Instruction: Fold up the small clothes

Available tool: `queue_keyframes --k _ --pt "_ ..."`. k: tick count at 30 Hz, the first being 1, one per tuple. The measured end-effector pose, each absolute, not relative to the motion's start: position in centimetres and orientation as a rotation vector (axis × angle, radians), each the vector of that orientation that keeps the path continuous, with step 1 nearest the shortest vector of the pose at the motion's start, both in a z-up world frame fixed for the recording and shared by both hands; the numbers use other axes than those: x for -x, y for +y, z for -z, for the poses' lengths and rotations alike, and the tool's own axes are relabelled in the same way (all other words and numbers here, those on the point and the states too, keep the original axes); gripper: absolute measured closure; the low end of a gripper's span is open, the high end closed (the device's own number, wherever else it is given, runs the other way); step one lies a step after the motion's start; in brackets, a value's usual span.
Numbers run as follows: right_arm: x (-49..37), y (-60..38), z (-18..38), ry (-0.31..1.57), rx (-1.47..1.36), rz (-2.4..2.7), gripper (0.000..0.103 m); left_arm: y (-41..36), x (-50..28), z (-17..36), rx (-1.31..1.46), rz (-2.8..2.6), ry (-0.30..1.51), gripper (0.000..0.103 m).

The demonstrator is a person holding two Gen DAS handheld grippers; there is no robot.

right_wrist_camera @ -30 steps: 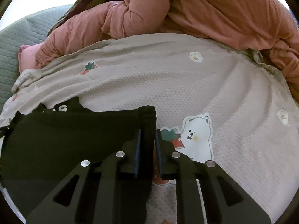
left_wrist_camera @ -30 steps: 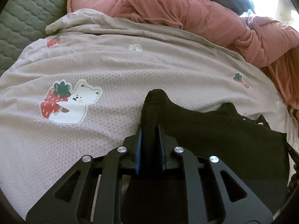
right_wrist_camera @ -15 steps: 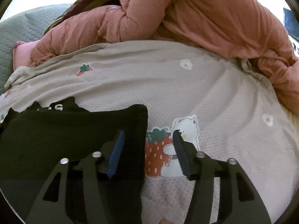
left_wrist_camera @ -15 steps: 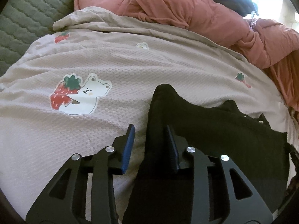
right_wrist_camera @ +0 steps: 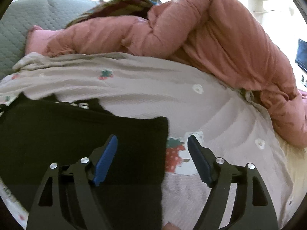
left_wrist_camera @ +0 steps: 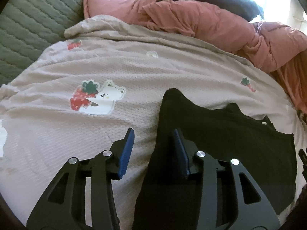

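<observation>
A small black garment [left_wrist_camera: 220, 140] lies flat on a beige bedspread [left_wrist_camera: 134, 67] printed with bears and strawberries. In the left wrist view my left gripper [left_wrist_camera: 153, 134] is open over the garment's left edge, its right finger over the black cloth and its left finger over the bedspread. The garment also shows in the right wrist view [right_wrist_camera: 67, 134], with white lettering at its far edge. My right gripper [right_wrist_camera: 152, 140] is open wide over the garment's right edge, its left finger over the cloth. Neither holds anything.
A bunched pink duvet [left_wrist_camera: 201, 23] lies along the far side of the bed, also in the right wrist view [right_wrist_camera: 211, 44]. A grey quilted headboard [left_wrist_camera: 28, 19] stands at the far left. A bear print [left_wrist_camera: 99, 99] lies left of the garment.
Both grippers were shut on the garment's two corners a second ago. Both have opened, let the cloth drop flat and drawn back a little. The right wrist view has shifted and blurred.
</observation>
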State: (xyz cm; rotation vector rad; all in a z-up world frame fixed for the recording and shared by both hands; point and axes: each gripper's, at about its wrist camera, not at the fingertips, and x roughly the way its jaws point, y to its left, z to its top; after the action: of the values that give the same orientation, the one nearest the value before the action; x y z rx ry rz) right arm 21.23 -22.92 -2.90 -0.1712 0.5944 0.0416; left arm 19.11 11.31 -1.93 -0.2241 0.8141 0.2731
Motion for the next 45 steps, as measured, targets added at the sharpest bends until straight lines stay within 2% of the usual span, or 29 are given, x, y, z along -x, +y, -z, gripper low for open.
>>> queue_keyframes --k 1,4,19,21,22,30,34,45 --pt "-20.7 -22.7 2.5 0.587 0.165 -0.065 0.027 11.2 -18.9 1.8 0.215 -0.274 0.809 0.068" --pt "-19.1 -21.8 1.7 0.582 0.146 -0.146 0.023 10.8 -18.1 1.0 0.2 -0.263 0.794 0.056" --pt "-14.7 -20.2 3.1 0.691 0.091 -0.294 0.023 7.4 -14.1 -0.1 0.146 -0.165 0.811 0.053" --pt "-14.5 -19.9 3.6 0.706 0.094 -0.305 0.023 6.9 -13.7 -0.1 0.133 -0.158 0.818 0.05" --pt "-14.4 -19.7 3.8 0.715 0.097 -0.309 0.023 6.7 -13.5 0.0 0.127 -0.153 0.822 0.046" --pt "-14.7 -20.4 5.8 0.806 0.09 -0.263 0.023 6.3 -12.9 2.5 0.093 -0.149 0.907 0.046" --pt "-15.1 -21.9 6.9 0.851 0.023 -0.252 0.023 6.8 -12.3 3.6 0.106 -0.146 0.92 0.041" --pt "-14.7 -23.2 7.3 0.864 -0.026 -0.246 0.024 8.2 -11.3 5.0 0.183 -0.132 0.945 0.038"
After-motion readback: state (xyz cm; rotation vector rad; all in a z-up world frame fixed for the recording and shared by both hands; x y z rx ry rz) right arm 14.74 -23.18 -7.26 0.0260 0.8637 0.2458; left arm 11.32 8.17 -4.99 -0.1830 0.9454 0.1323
